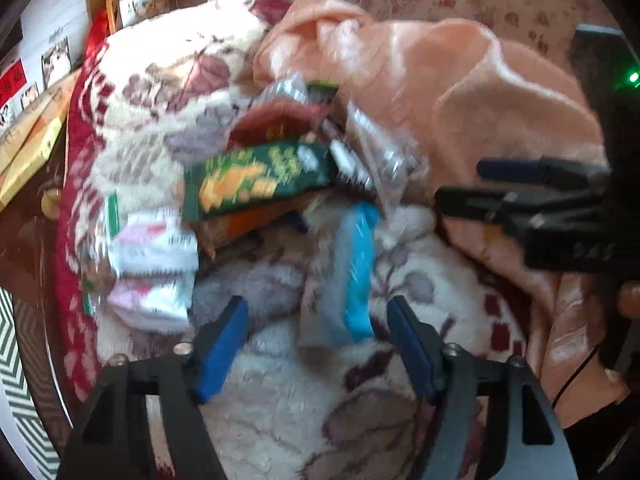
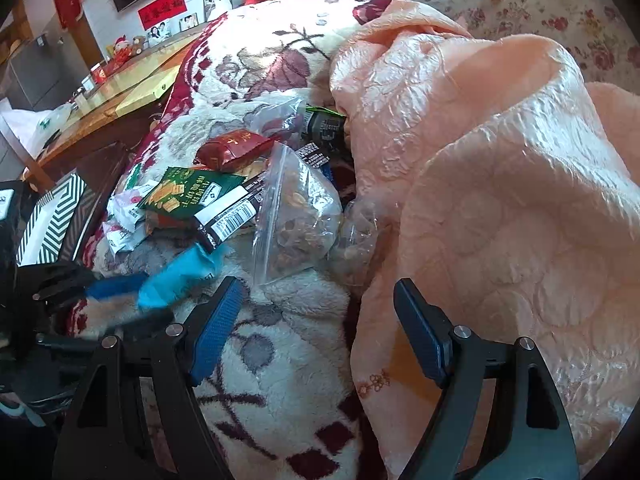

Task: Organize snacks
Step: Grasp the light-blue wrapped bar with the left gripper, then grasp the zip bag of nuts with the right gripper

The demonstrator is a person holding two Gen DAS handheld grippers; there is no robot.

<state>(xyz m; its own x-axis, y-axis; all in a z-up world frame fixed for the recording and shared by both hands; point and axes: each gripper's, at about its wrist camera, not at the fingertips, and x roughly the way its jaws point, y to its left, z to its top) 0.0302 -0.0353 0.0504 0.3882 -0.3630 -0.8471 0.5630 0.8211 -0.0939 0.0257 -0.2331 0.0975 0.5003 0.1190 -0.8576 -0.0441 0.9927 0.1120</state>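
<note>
A pile of snacks lies on a floral fleece blanket (image 1: 280,412). It holds a green cracker pack (image 1: 256,178), a red pack (image 1: 276,120), white-pink packets (image 1: 156,264), a light-blue packet (image 1: 356,276) and clear zip bags of nuts (image 2: 298,216). My left gripper (image 1: 318,344) is open, with the blue packet's near end between its fingers, not pinched. In the right wrist view the left gripper (image 2: 120,300) sits by the blue packet (image 2: 180,276). My right gripper (image 2: 318,328) is open and empty over the blanket, near the nut bag; it also shows at the right of the left wrist view (image 1: 464,188).
A peach quilt (image 2: 500,184) is bunched to the right of the pile. A wooden table (image 2: 120,80) stands beyond the bed's left edge. A black-and-white zigzag box (image 2: 56,220) lies at the left. A barcode-labelled dark pack (image 2: 228,212) lies among the snacks.
</note>
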